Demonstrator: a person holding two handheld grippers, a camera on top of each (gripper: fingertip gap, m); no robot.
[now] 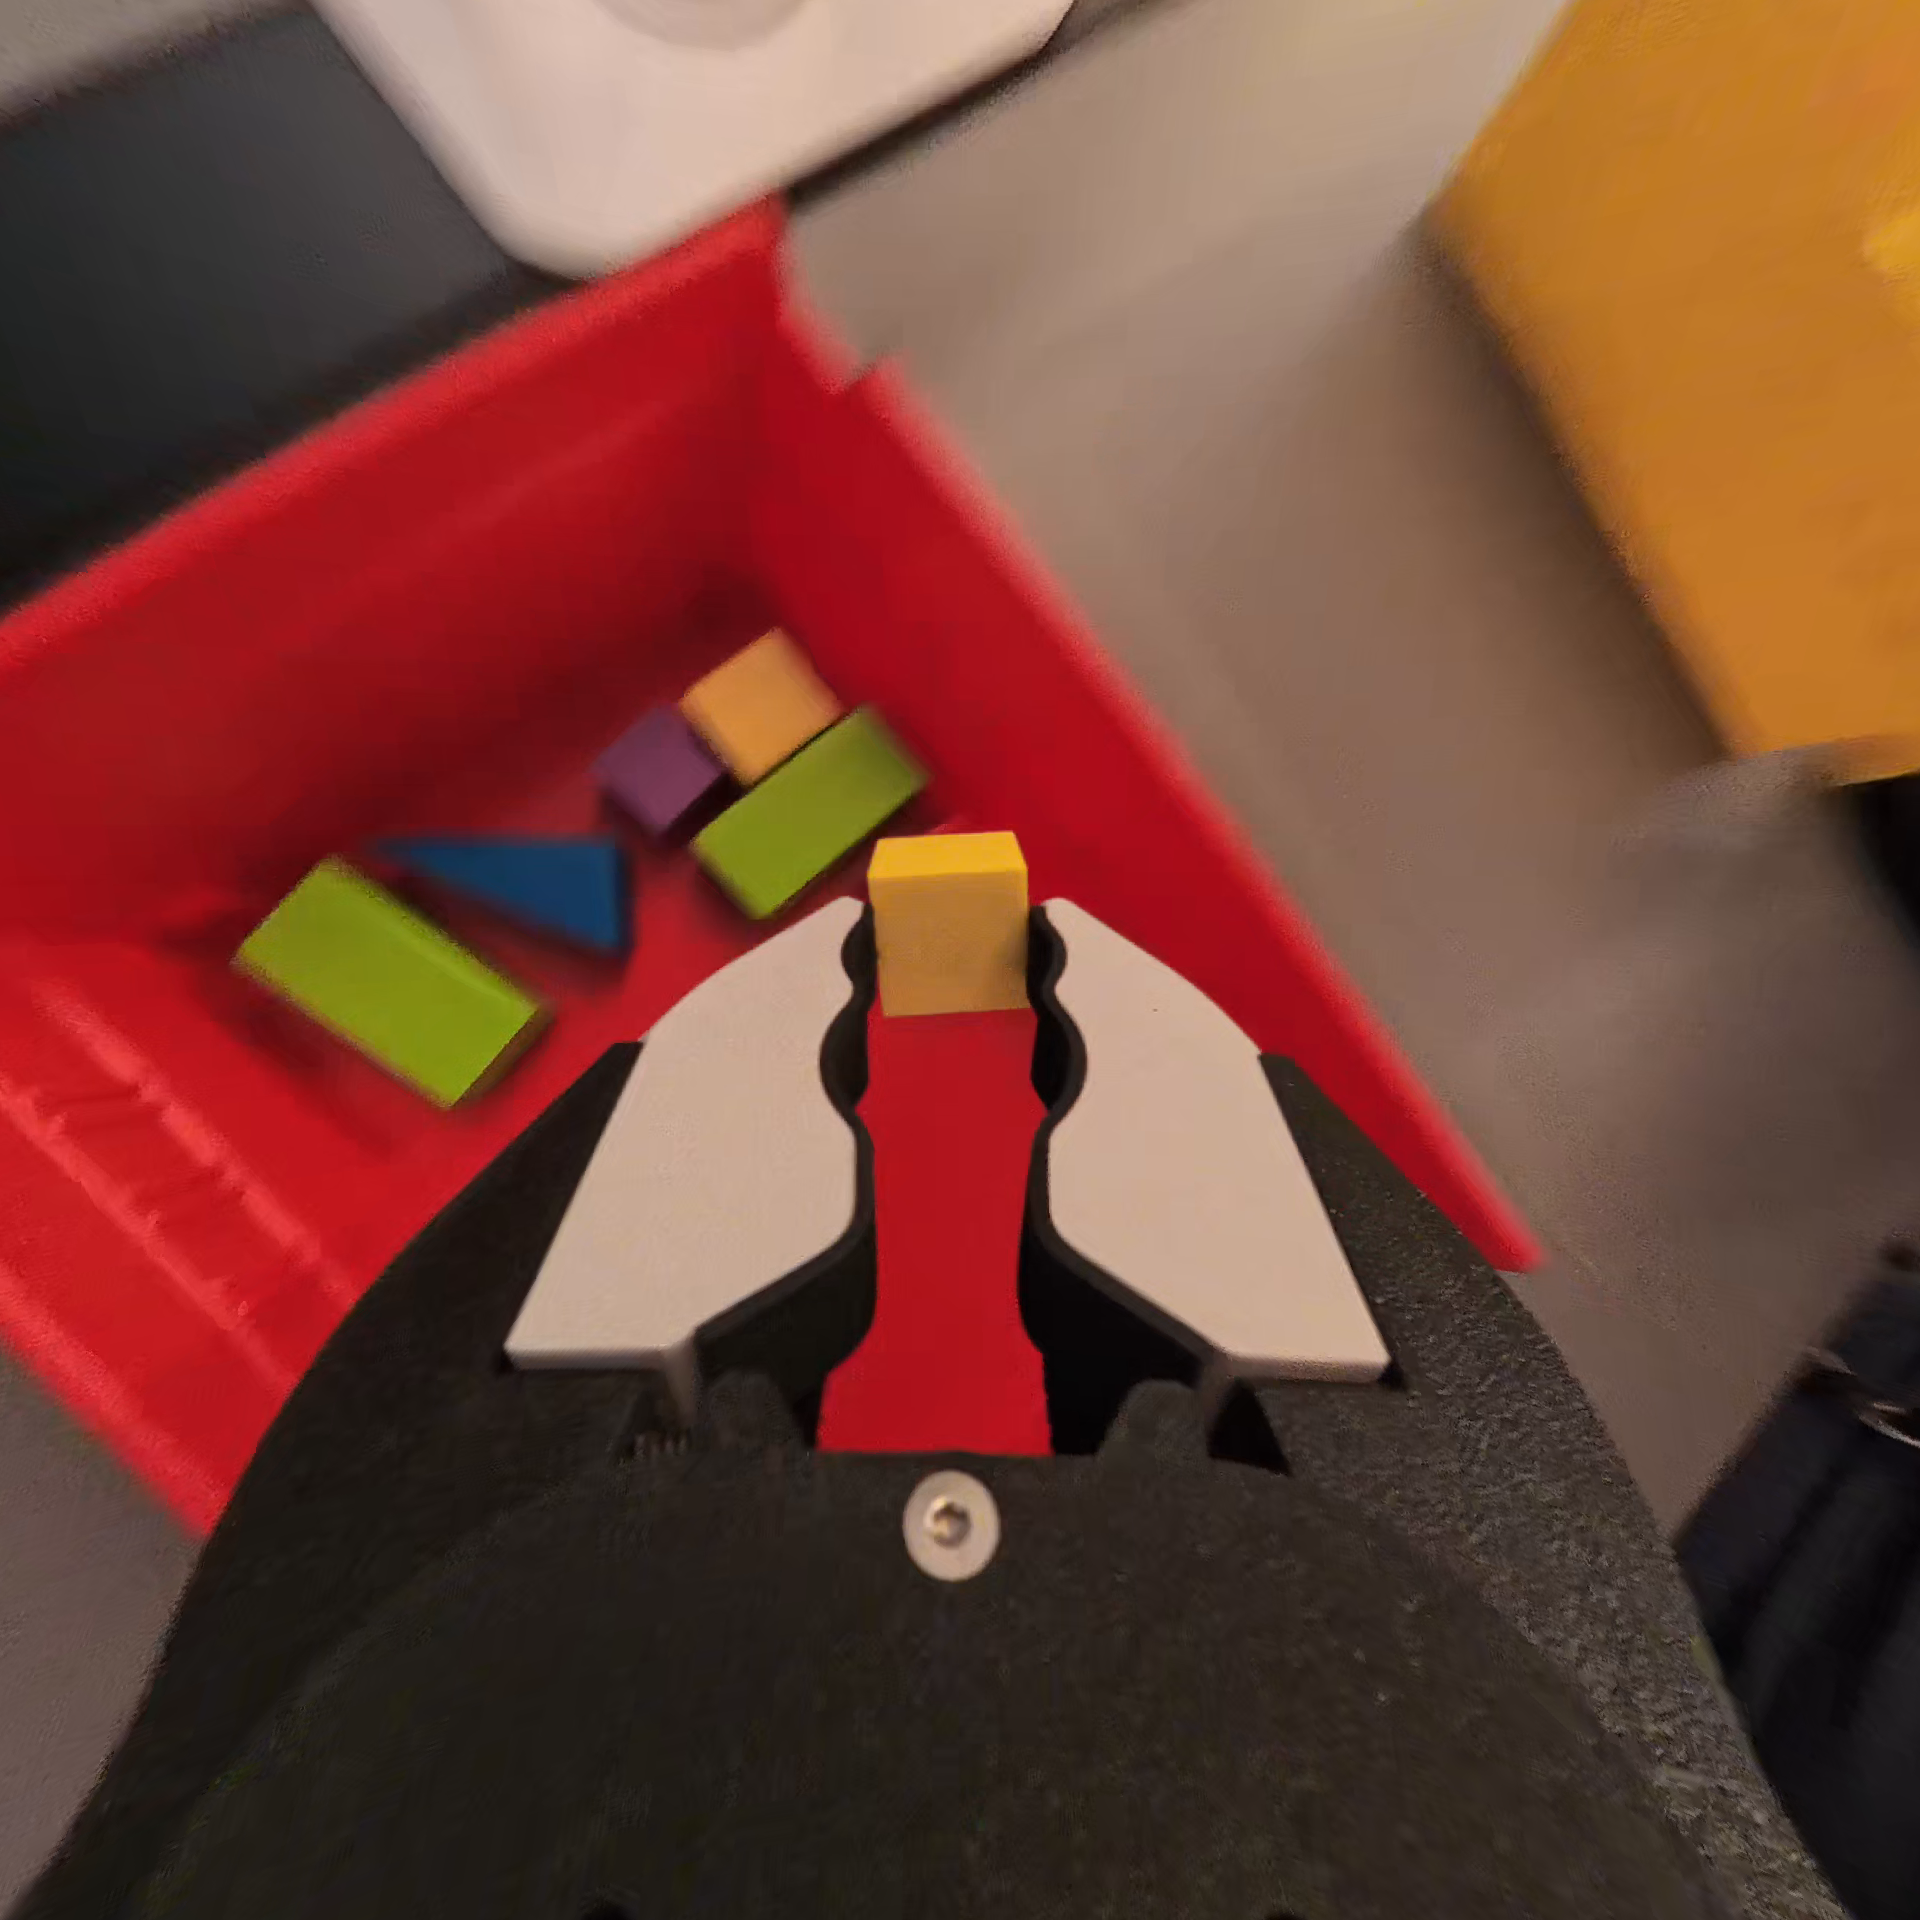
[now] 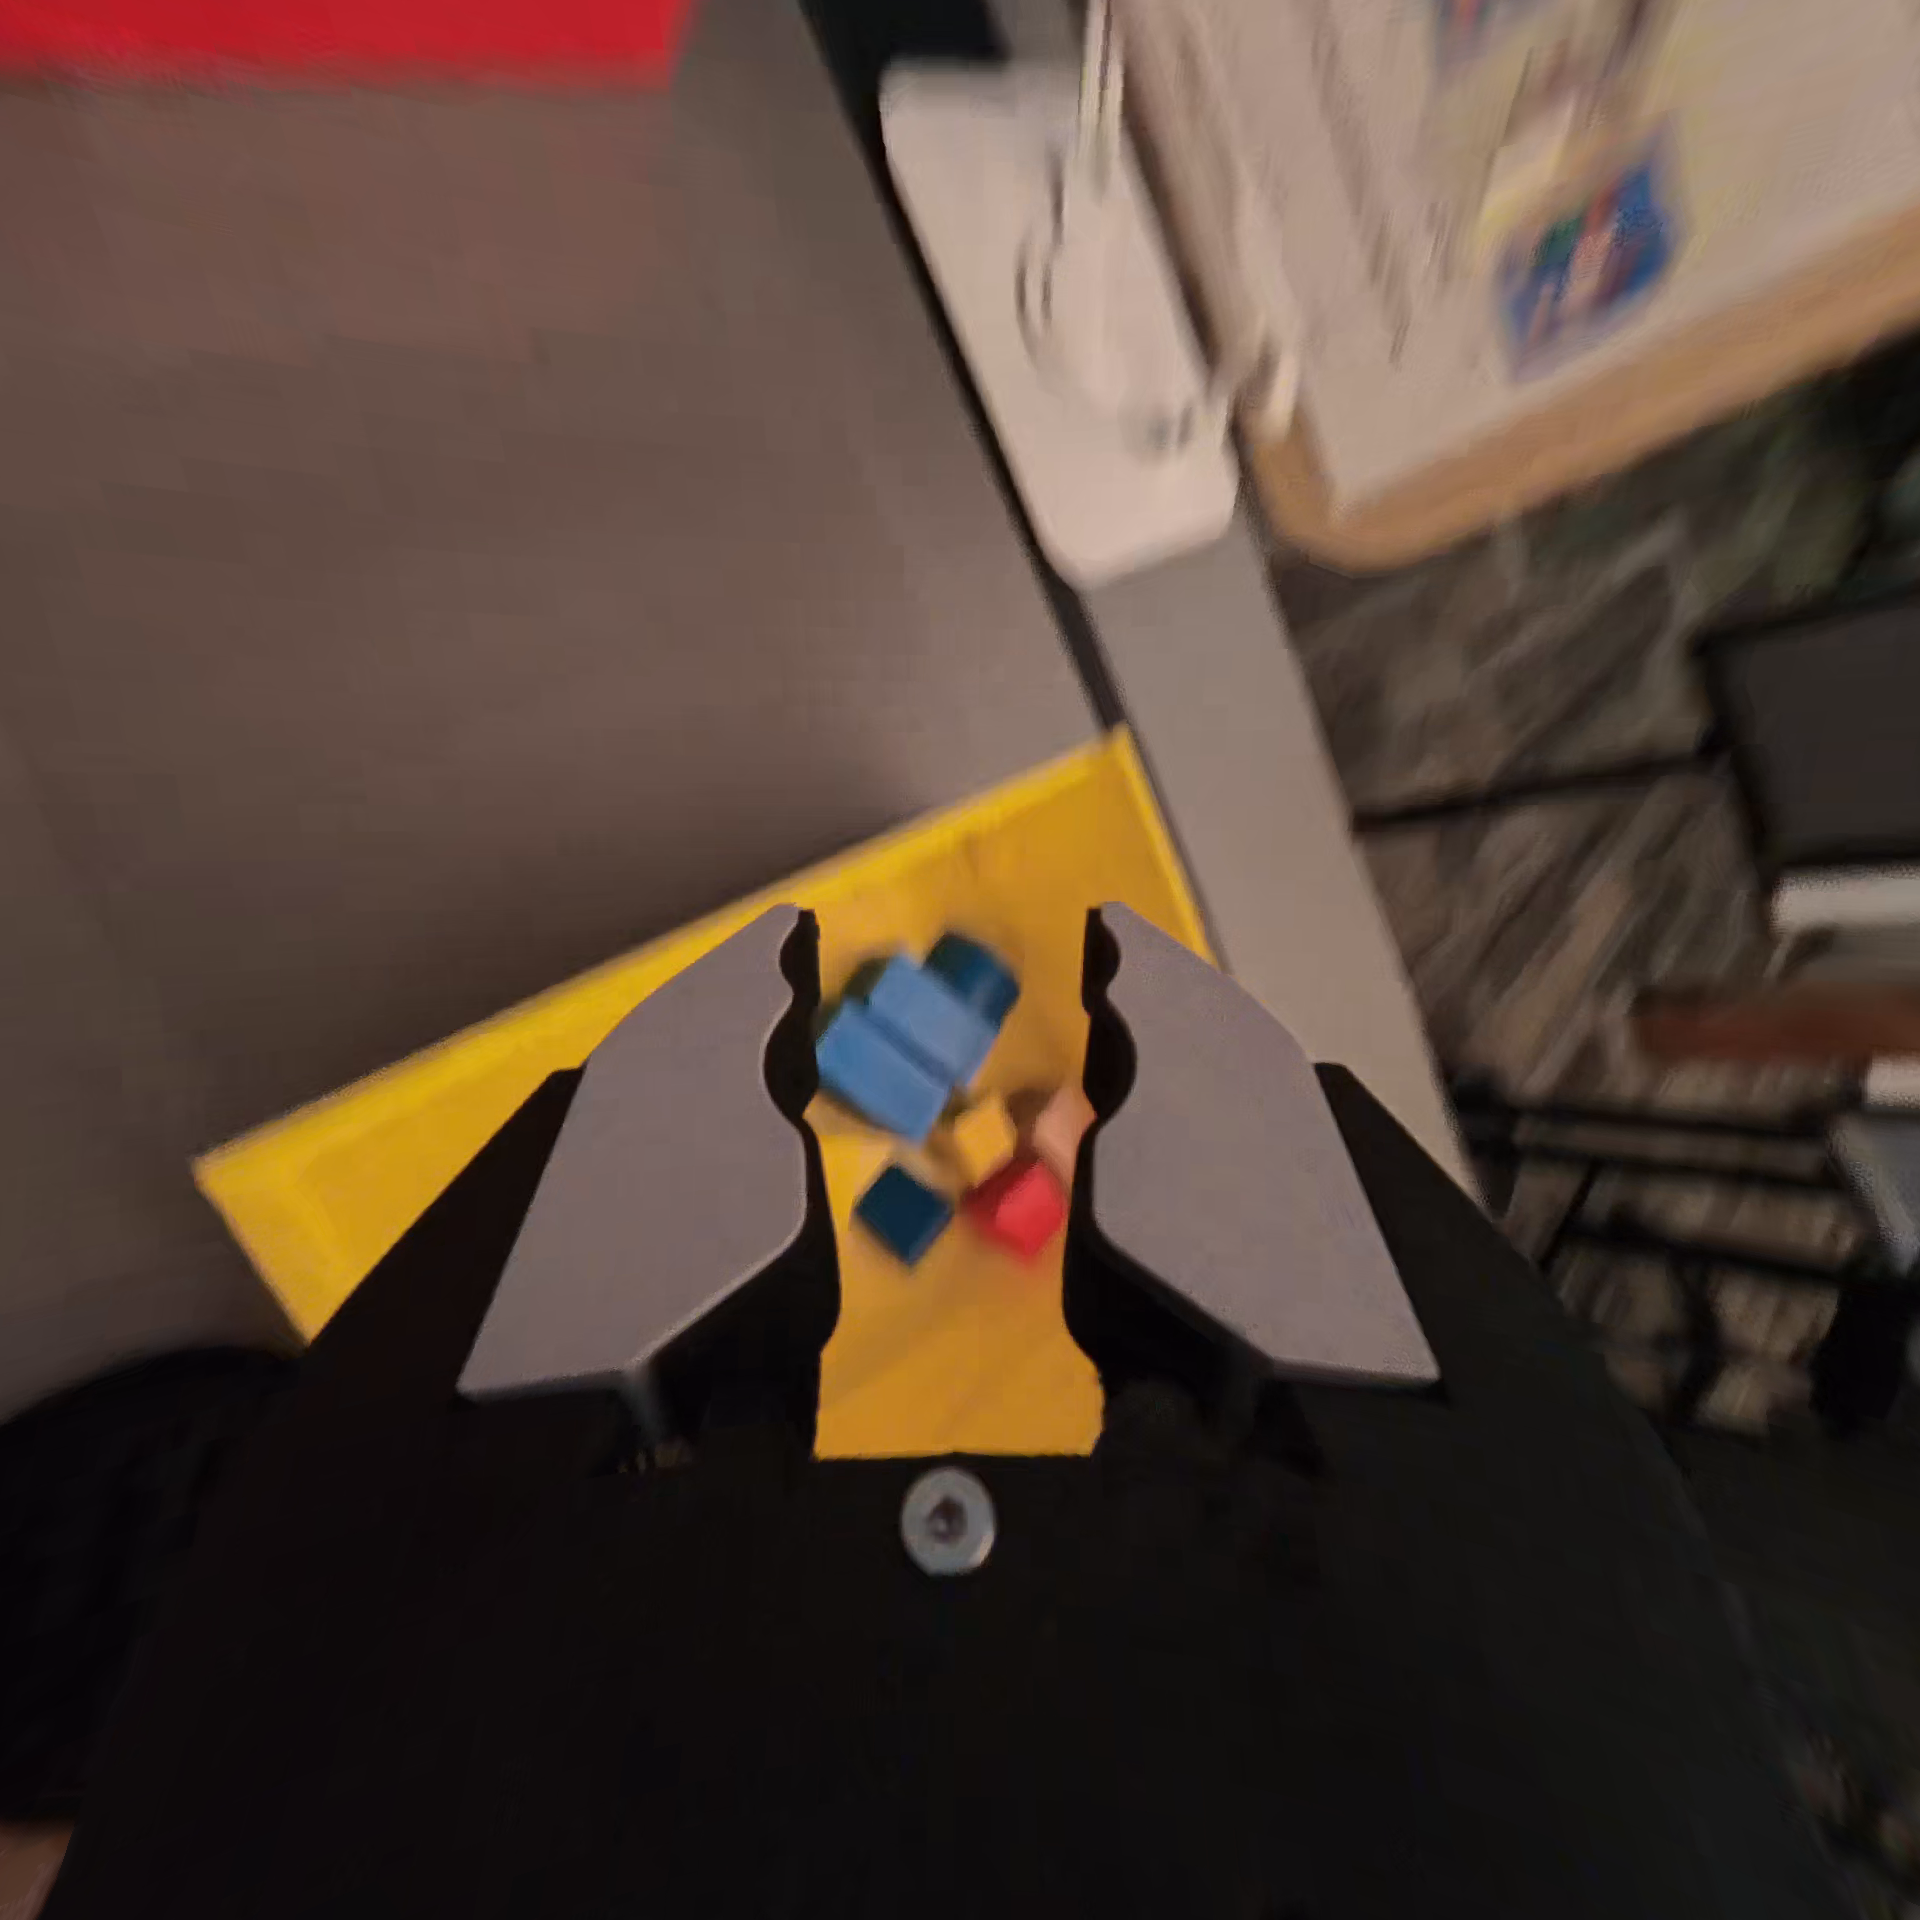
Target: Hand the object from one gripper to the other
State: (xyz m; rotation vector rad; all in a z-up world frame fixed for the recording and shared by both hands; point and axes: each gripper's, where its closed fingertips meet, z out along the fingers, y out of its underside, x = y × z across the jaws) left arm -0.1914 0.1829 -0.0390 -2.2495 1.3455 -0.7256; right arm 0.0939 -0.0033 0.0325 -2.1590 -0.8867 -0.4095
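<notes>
Yellow block (image 1: 948, 925) between left tongs (image 1: 948, 914)

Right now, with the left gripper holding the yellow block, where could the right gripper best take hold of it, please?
Probably the far end of the yellow block, which sticks out past the tips of the left gripper. Come from ahead of the tips, closing on its flat top and bottom, since the sides are taken. The right gripper is open.
</notes>
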